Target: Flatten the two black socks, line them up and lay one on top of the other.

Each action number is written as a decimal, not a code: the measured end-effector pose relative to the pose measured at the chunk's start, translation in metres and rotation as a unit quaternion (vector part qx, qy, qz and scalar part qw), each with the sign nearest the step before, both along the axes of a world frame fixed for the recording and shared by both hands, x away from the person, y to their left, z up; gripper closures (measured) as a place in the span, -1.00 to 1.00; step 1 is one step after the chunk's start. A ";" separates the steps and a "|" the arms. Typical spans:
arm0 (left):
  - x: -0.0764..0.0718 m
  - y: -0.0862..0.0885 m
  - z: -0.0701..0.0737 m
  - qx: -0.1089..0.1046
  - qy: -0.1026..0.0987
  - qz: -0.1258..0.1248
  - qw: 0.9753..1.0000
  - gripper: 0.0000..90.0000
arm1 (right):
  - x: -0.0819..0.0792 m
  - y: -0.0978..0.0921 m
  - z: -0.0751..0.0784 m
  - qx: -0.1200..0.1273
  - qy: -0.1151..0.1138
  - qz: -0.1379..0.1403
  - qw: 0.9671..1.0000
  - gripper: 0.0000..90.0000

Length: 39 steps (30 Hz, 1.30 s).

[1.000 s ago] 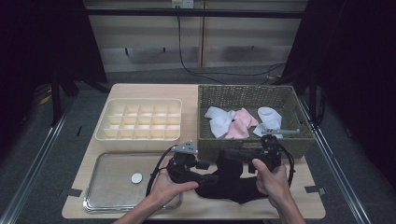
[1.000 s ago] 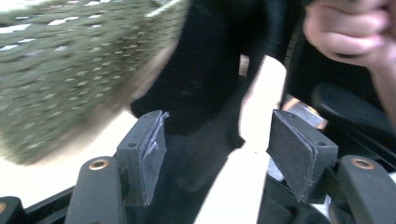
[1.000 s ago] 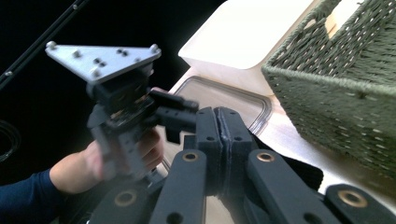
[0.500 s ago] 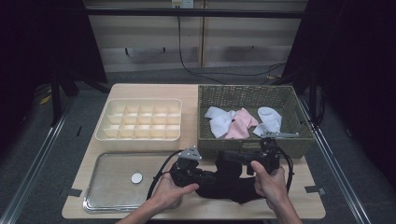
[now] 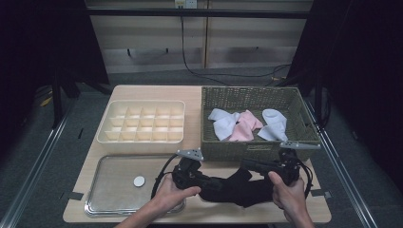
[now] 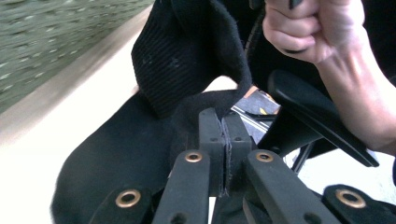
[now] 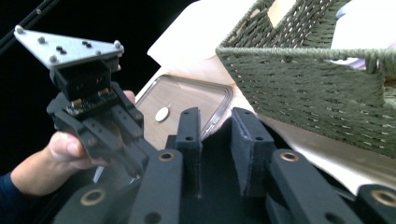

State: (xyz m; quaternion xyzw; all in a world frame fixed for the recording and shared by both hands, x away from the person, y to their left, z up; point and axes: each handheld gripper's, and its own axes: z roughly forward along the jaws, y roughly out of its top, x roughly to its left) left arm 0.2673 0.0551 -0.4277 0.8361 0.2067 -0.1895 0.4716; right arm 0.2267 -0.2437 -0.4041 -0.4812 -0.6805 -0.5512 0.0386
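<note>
A black sock [image 5: 233,187] lies at the table's front edge between my two grippers. My left gripper [image 5: 203,179] points right and is shut on the sock's edge; in the left gripper view its jaws [image 6: 224,128] press together on a fold of the black sock [image 6: 187,51]. My right gripper [image 5: 249,165] points left over the sock's other end. In the right gripper view my right gripper [image 7: 217,126] is open, jaws apart, with black sock fabric [image 7: 217,191] low between them. The left gripper [image 7: 93,116] shows beyond, held in a hand.
A green woven basket [image 5: 252,148] holds white socks [image 5: 223,124] and a pink one [image 5: 244,127] just behind the grippers. A cream divider box [image 5: 142,102] stands at the back left. A metal tray [image 5: 114,194] with a small white disc [image 5: 139,181] is front left.
Both hands have shifted slightly to the right. The black sock now hangs bunched between the grippers, and the right gripper stands nearer the basket's front right corner.
</note>
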 end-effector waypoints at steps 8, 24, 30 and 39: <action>0.011 0.033 -0.010 0.030 0.023 0.022 0.999 0.98 | 0.002 0.003 -0.010 -0.011 0.014 -0.003 1.000 0.53; 0.027 0.072 -0.013 0.026 0.050 0.053 0.997 0.97 | 0.016 0.009 -0.067 -0.102 0.071 -0.014 0.992 0.38; 0.028 0.073 -0.019 0.037 0.053 0.048 0.997 0.97 | 0.024 0.012 -0.082 -0.122 0.077 -0.021 0.989 0.35; 0.027 0.070 -0.022 0.040 0.056 0.037 0.997 0.96 | 0.034 0.019 -0.097 -0.139 0.090 -0.013 0.986 0.50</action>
